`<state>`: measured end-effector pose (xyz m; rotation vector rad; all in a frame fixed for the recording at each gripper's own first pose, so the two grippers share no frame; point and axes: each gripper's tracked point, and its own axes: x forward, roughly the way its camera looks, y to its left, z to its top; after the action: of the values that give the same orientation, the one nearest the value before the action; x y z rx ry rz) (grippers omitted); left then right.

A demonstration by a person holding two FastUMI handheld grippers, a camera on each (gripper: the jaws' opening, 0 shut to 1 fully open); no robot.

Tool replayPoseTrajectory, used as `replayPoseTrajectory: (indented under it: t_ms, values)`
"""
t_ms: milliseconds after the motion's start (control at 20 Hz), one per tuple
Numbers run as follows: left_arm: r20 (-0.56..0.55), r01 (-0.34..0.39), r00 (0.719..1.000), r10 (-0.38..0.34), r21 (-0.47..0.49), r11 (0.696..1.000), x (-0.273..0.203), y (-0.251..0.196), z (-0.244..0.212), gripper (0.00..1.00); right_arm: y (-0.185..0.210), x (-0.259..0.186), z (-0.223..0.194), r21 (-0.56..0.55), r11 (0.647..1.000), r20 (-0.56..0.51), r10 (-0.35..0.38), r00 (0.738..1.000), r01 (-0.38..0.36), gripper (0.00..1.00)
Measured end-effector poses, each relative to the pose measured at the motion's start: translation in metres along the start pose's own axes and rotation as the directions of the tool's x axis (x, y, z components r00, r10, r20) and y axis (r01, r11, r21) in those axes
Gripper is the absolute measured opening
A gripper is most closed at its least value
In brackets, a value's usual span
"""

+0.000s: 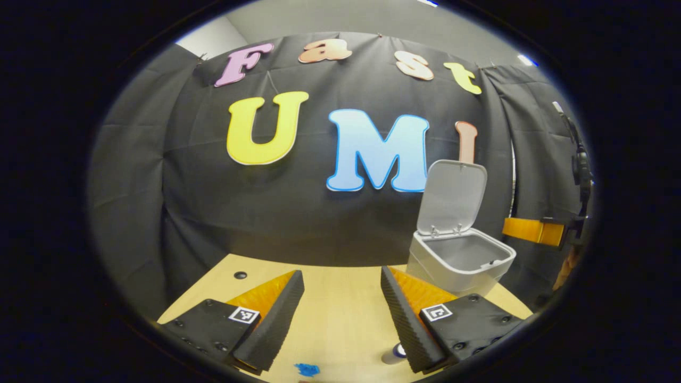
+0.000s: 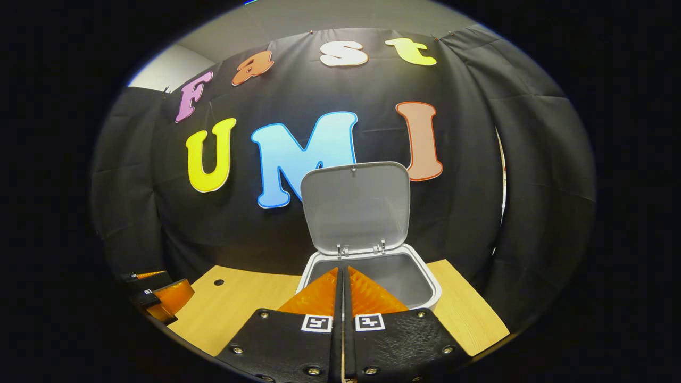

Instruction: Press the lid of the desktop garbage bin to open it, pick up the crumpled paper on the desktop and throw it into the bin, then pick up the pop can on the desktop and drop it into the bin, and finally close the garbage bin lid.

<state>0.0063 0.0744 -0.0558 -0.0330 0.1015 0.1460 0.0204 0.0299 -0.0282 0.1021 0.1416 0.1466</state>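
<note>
The grey desktop bin [image 1: 462, 261] stands on the wooden table at my right with its lid [image 1: 452, 198] swung up, and the part of its inside that I see is bare grey. My left gripper [image 1: 341, 272] is open over the table with nothing between its fingers. A small round pale top, perhaps the pop can [image 1: 395, 354], pokes out beside its right finger. My right gripper [image 2: 343, 276] is shut with its fingers pressed together, tips over the front rim of the bin [image 2: 425, 290], below the upright lid [image 2: 355, 207]. The right gripper [image 1: 532, 231] also hangs beside the bin.
A small blue scrap [image 1: 307, 368] lies on the table [image 1: 340, 319] near its front edge. There is a dark hole [image 1: 240, 275] in the tabletop at the back left. The left gripper [image 2: 165, 298] sits low at the table's left side. Black cloth closes off the back.
</note>
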Motion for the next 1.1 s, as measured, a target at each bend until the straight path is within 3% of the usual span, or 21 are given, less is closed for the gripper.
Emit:
replayPoseTrajectory:
  t_ms: [600,1100]
  values:
    - [-0.168,-0.109,0.98,0.105,-0.017,0.994,-0.004,0.073,-0.094,0.95,0.007,-0.001,-0.009,-0.011,1.0,-0.021,0.017,1.0,-0.017,0.01]
    - [-0.368,-0.143,0.921,0.127,-0.016,0.99,-0.016,0.098,-0.201,0.95,0.002,0.003,-0.019,-0.015,1.0,-0.051,0.007,0.999,-0.008,0.01]
